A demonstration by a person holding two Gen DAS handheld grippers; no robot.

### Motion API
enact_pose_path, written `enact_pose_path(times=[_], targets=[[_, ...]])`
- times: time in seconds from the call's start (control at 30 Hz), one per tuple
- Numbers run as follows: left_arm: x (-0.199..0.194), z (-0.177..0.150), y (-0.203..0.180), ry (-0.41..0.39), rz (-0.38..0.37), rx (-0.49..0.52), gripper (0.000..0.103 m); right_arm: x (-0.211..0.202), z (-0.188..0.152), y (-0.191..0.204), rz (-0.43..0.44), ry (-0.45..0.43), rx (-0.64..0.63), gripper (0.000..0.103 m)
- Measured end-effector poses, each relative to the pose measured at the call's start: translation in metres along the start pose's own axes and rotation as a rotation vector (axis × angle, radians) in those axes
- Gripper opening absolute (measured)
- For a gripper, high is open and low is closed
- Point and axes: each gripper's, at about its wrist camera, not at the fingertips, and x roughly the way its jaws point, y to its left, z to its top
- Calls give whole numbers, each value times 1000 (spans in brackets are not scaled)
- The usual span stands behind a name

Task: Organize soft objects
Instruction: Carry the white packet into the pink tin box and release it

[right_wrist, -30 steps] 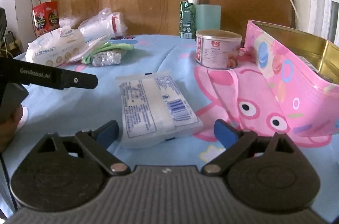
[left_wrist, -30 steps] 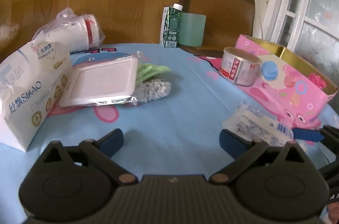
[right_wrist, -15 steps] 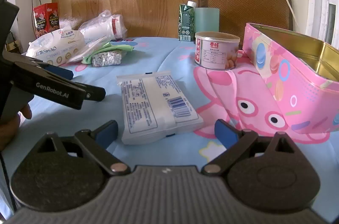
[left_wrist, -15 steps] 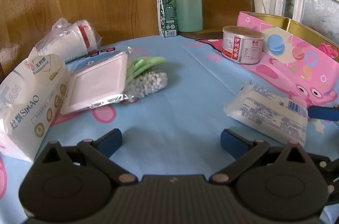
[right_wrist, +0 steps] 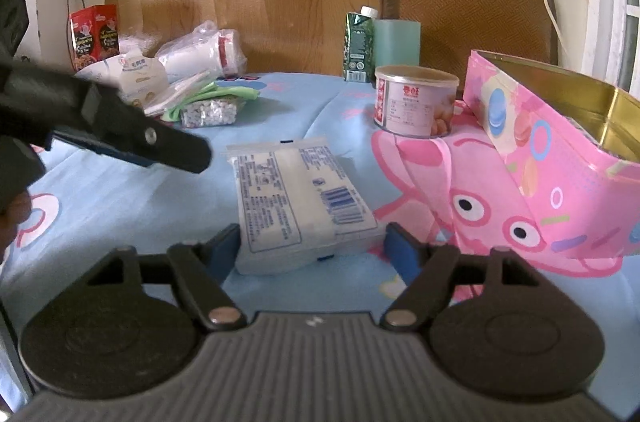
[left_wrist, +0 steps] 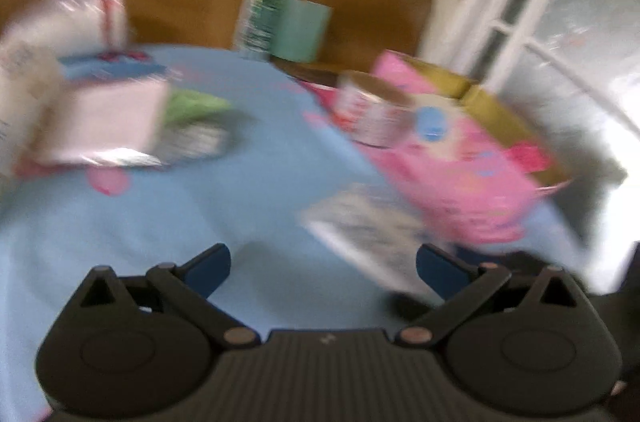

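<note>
The right gripper sat low over the desk, jaws narrowed around the near end of the white packet. Each blue pad stood right at a side of the packet; a firm squeeze could not be told. The packet lay flat on the blue cloth, running straight ahead from between the jaws. Ahead and to the right of those jaws stood the pink tin, open at the top, with a can just left of it. The left gripper hung above the desk, jaws wide and holding nothing. Its view was badly blurred. The packet lay ahead and slightly right of those jaws, the tin beyond it. Far ahead-left lay a pile of bags.
</note>
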Motion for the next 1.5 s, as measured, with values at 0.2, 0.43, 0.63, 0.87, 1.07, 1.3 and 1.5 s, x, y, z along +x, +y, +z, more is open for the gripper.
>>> enact_pose_path(times=[0.2, 0.43, 0.63, 0.87, 1.07, 1.3, 1.5], targets=[[25, -6, -19, 79, -192, -80, 97, -11, -8, 5, 23, -14, 12, 78], [28, 17, -63, 63, -224, 27, 80, -43, 4, -12, -88, -158, 33, 78], [51, 58, -140, 11, -256, 215, 80, -69, 22, -55, -248, -294, 58, 78], [114, 81, -210, -6, -230, 326, 86, -54, 45, -145, -422, -238, 122, 84], [101, 62, -176, -51, -221, 298, 91, -70, 18, -156, -470, -259, 186, 83], [53, 34, -111, -106, -139, 262, 91, -91, -2, -98, -429, -390, 178, 83], [-6, -2, -37, -173, 13, 193, 91, -59, 17, -52, -135, -278, 81, 83]])
